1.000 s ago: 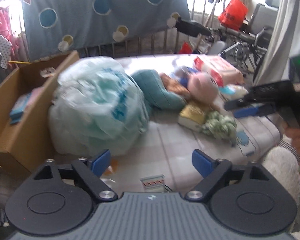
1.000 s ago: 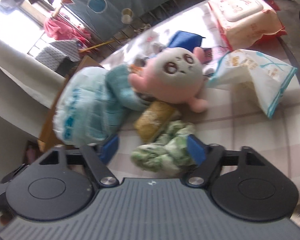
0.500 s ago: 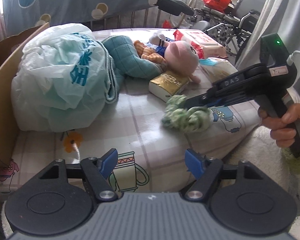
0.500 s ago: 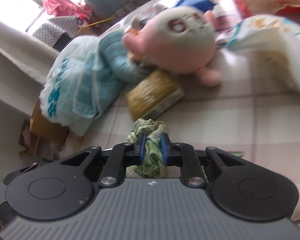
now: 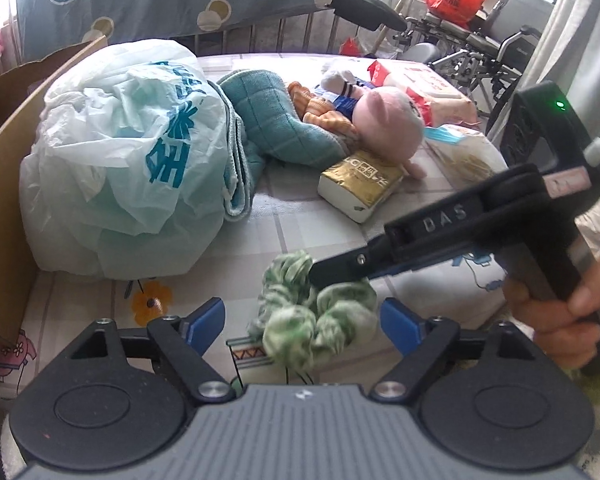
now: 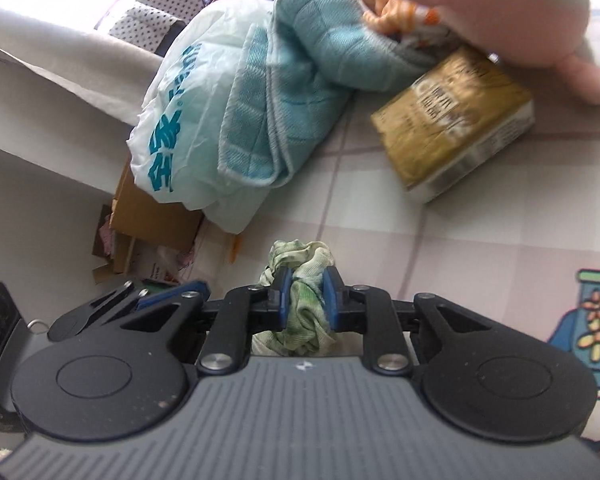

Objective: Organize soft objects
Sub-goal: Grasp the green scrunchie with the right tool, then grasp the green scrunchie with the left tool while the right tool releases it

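The right gripper (image 6: pixel 304 296) is clamped on the crumpled green-and-white cloth scrunchie (image 5: pixel 316 312), holding it between the left gripper's (image 5: pixel 302 322) blue pads, whose jaws are opening around it without touching. This looks like a handover or a carry; next, I'd guess, comes moving it toward the brown cardboard box (image 5: pixel 4 200). The right gripper is angled downward over the checked tablecloth (image 5: pixel 300 224).
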Available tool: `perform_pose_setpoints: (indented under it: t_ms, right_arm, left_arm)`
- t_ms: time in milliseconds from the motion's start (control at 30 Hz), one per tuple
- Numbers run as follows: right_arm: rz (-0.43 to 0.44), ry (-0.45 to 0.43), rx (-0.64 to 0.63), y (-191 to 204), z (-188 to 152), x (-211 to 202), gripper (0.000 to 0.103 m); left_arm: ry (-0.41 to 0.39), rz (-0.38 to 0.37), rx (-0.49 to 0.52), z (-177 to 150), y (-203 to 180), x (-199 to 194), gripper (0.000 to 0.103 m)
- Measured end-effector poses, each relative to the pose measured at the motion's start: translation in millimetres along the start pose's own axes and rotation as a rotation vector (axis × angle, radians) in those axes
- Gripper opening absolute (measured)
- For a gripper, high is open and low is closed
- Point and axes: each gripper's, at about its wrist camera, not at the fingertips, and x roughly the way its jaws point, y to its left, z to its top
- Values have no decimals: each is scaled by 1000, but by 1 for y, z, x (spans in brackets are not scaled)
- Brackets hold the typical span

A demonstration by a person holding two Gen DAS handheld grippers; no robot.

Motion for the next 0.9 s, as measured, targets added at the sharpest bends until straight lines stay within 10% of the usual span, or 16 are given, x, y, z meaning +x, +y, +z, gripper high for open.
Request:
perform_pose_setpoints:
  t_ms: [200, 467, 667, 900]
  right_arm:
    - [53, 24, 37, -7, 0, 5, 18]
    - [10, -75, 21, -7, 13, -23, 27]
    - [-221, -187, -43, 9, 32, -40, 57]
    - [-414, -220, -126, 33, 40, -28, 57]
  left_arm:
    - [40, 15, 24, 9, -6, 23, 81]
    - [84, 20, 3, 12, 0, 36, 47]
    - [81, 13, -38, 10, 13, 34, 42]
    - [77, -16, -78, 8, 24, 34, 41]
